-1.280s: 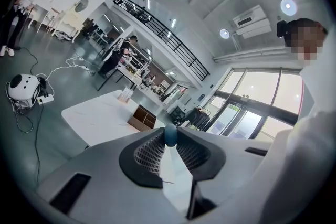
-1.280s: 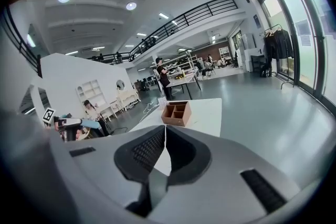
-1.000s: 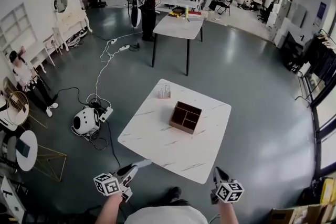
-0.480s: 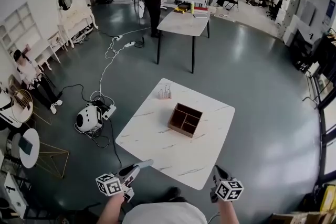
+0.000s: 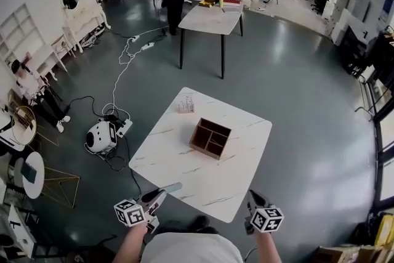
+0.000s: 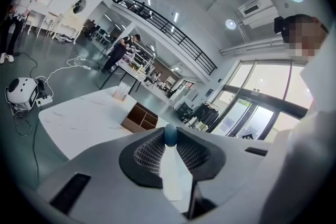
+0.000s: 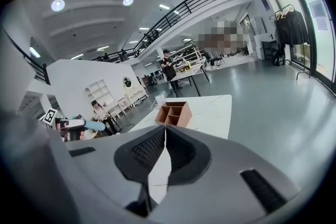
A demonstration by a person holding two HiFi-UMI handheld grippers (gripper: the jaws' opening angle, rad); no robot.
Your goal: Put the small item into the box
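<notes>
Two grippers: your left gripper (image 6: 170, 137) pinches a small blue item (image 6: 170, 132) (box (image 7: 181, 119) lies ahead); your right gripper (image 7: 165, 131) is closed, empty.

Nothing legible anywhere I look.
Scanning now: the marker cube (image 5: 130, 213) on my left hand-held gripper (image 5: 163, 192) and the cube (image 5: 266, 219) on my right hand-held gripper (image 5: 253, 196) carry only black-and-white square patterns, no letters; the blue poster (image 5: 388, 3) on the far wall and the patterned sign (image 6: 247, 136) by the windows are too small to read.
</notes>
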